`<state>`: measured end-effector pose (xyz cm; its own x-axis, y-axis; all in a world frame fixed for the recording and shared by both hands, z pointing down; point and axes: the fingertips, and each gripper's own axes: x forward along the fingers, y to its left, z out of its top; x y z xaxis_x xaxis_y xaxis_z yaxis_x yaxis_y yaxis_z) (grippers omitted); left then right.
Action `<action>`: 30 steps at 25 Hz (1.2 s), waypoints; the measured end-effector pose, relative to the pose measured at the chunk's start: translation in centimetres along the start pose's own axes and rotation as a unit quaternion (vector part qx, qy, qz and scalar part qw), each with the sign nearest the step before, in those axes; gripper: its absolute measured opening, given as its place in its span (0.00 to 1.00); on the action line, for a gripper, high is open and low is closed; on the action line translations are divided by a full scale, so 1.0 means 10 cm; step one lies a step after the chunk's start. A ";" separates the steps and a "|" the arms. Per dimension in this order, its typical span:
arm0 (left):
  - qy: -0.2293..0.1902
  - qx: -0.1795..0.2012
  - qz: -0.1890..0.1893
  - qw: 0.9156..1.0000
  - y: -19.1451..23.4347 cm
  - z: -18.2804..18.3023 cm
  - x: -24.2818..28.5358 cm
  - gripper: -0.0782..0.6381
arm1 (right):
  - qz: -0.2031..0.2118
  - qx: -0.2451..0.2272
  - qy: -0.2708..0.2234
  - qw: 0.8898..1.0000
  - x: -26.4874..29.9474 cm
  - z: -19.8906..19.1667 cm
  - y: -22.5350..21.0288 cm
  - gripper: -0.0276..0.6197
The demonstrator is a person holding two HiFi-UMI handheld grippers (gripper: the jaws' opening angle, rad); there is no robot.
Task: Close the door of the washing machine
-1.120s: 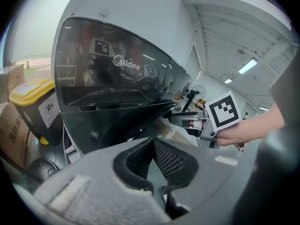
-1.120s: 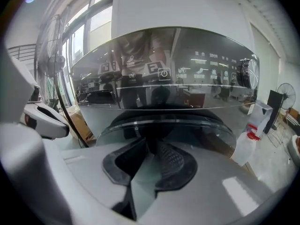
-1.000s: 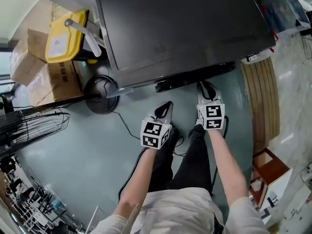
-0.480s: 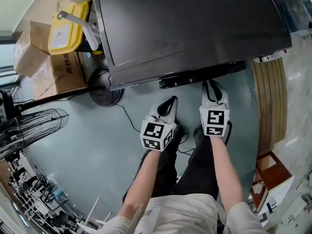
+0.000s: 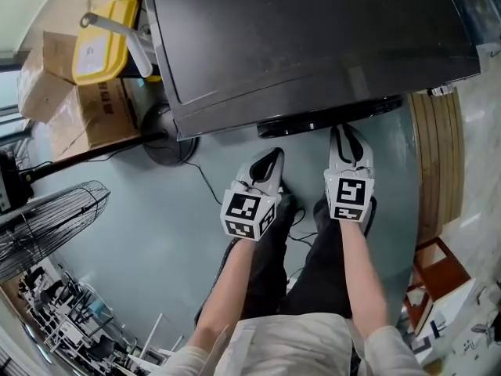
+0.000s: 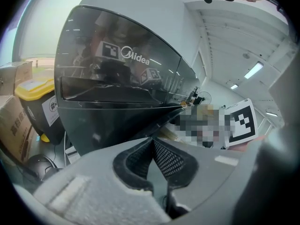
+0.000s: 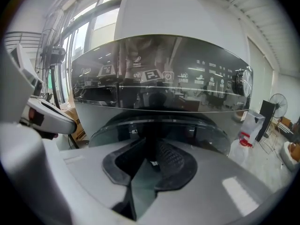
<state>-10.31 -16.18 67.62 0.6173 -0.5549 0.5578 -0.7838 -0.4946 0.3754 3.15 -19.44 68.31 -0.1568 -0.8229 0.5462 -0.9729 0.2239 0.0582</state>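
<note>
Boxes (image 5: 70, 108) of cardboard sat far left on the floor (image 5: 156, 241), with a yellow-lidded bin (image 5: 98, 49) just behind them. A standing fan (image 5: 47, 225) was below them in the head view, and a round black base (image 5: 166, 135) sat at the machine's left front corner with a cable running from it.

The washing machine (image 5: 297, 37) filled the top centre, dark and glossy. Its door (image 5: 329, 120) showed as a dark curved rim sticking out from the front lower edge. In the right gripper view it read as a glass dome (image 7: 159, 130) under the control panel. I couldn't tell from any view whether it was fully latched.

The left gripper (image 5: 272, 159) was held over the floor, short of the machine and left of the door. It was clenched, the pads meeting at the tips with nothing between them (image 6: 152, 142).

The right gripper (image 5: 345, 133) pointed straight at the door, its tips right at the rim. I couldn't confirm contact. Its pads also came together at the tips (image 7: 149, 146), with a narrow wedge of floor visible further back and no object seen in the grip.

Curved wooden slats (image 5: 437, 163) stood on the floor right of the machine.
</note>
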 end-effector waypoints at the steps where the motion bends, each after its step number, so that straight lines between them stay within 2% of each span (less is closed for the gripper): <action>1: 0.000 0.001 0.000 1.000 0.03 0.00 0.00 0.12 | -0.002 0.001 0.000 1.000 0.00 0.00 0.01 0.15; 15: 0.003 0.023 -0.029 0.999 -0.07 0.02 0.04 0.12 | -0.016 0.021 -0.002 1.000 0.05 0.02 -0.01 0.15; 21: 0.001 0.027 -0.035 0.999 -0.07 -0.03 0.00 0.12 | -0.017 0.012 -0.019 1.000 0.07 0.04 -0.02 0.14; 26: 0.013 0.034 -0.025 0.999 -0.02 -0.09 -0.14 0.12 | -0.013 0.013 -0.006 1.000 0.05 0.01 0.00 0.13; 30: 0.006 0.027 -0.005 1.000 -0.04 -0.03 -0.30 0.12 | 0.015 0.007 0.003 1.000 -0.05 0.03 0.06 0.11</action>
<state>-11.82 -14.12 66.06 0.6238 -0.5416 0.5635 -0.7727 -0.5356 0.3406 2.55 -19.05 67.79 -0.1852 -0.8131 0.5519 -0.9701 0.2410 0.0294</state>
